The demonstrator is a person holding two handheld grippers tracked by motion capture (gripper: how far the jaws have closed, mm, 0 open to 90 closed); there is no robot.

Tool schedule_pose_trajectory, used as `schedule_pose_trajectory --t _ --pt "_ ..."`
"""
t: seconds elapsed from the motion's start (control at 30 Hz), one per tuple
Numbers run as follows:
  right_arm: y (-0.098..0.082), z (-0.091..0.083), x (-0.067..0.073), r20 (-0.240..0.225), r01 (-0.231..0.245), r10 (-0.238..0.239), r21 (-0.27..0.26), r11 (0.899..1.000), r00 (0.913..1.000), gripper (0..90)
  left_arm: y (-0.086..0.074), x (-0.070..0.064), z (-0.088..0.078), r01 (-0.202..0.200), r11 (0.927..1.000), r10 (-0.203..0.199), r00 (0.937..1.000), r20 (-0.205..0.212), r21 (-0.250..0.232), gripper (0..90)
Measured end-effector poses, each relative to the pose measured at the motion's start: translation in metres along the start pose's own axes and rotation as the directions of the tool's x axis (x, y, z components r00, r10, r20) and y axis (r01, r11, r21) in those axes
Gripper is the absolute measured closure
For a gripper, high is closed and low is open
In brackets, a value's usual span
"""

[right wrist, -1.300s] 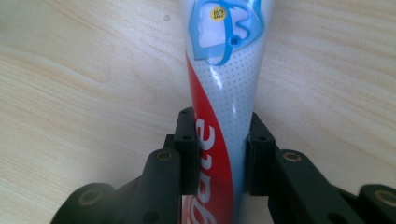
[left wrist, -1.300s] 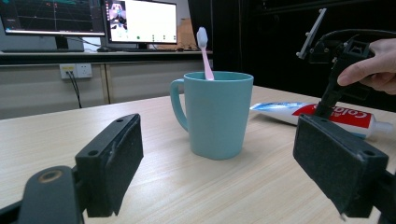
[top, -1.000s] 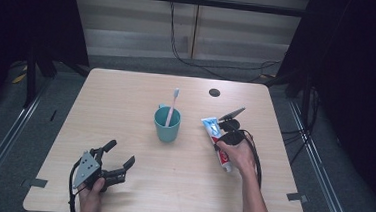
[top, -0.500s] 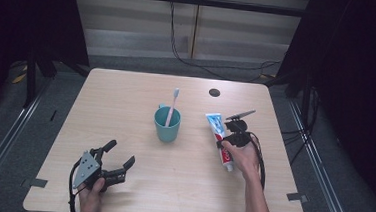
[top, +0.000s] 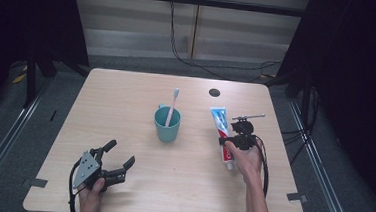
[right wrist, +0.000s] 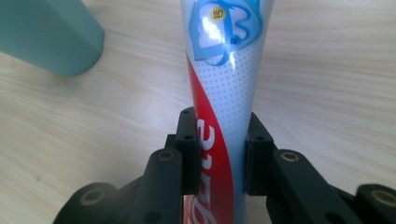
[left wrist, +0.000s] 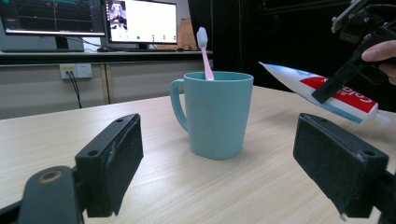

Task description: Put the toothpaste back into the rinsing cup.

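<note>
Seen from above, a pale wooden table point(top: 141, 98) holds a teal mug point(top: 167, 125) near its middle, with a pink toothbrush point(top: 172, 106) standing in it, bristles up. To the mug's right, the right gripper point(top: 230, 139) is clamped across a toothpaste tube point(top: 221, 123) — its crimped end points to the far side. The right gripper view adds detail: both black jaws press the tube's point(right wrist: 219, 112) red-and-white sides, and the tube hangs over bare wood, the mug's base point(right wrist: 46, 37) off at the upper left. The left gripper view shows the tube point(left wrist: 322, 91) raised off the tabletop, tilted, near the mug point(left wrist: 215, 114) but apart from it. The left gripper point(top: 117, 157) rests at the near left with jaws wide, nothing between them. Open wood lies between it and the mug; a small dark hole point(top: 214, 93) sits near the far edge.
</note>
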State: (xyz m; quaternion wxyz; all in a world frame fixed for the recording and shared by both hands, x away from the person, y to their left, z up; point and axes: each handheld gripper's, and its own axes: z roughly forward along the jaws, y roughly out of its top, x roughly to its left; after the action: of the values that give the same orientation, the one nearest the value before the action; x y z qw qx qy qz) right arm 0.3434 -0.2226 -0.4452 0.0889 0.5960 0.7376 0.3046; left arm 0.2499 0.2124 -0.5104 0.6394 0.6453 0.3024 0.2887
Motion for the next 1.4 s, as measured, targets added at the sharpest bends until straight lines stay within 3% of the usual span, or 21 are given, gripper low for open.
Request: schedule_pose_trajectory --t 0.27,0.47,0.63,0.83,1.4 --pt "-0.001 -0.010 0.004 -0.023 0.025 -0.028 -0.126 0.992 0.9993 73.0 0.000 0.000 0.000 0.000 1.0000 0.000 1.0000 0.000 0.000 15.8" --pt "-0.005 -0.018 0.008 -0.040 0.062 -0.073 -0.243 0.968 0.9965 72.9 0.000 0.000 0.000 0.000 1.0000 0.000 1.0000 0.000 0.000 15.7" --pt "-0.008 -0.022 0.010 -0.053 0.058 -0.076 -0.290 0.955 0.9957 72.9 0.000 0.000 0.000 0.000 1.0000 0.000 1.0000 0.000 0.000 15.7" --pt "-0.010 -0.027 0.010 -0.052 0.042 -0.065 -0.360 0.932 0.9965 72.8 0.000 0.001 0.000 -0.006 1.0000 0.006 1.0000 0.001 0.003 15.8" --pt "-0.012 -0.042 0.016 -0.089 0.053 -0.118 -0.533 0.844 0.9890 72.7 0.000 0.000 0.000 -0.004 1.0000 0.004 1.0000 0.002 0.002 15.8"
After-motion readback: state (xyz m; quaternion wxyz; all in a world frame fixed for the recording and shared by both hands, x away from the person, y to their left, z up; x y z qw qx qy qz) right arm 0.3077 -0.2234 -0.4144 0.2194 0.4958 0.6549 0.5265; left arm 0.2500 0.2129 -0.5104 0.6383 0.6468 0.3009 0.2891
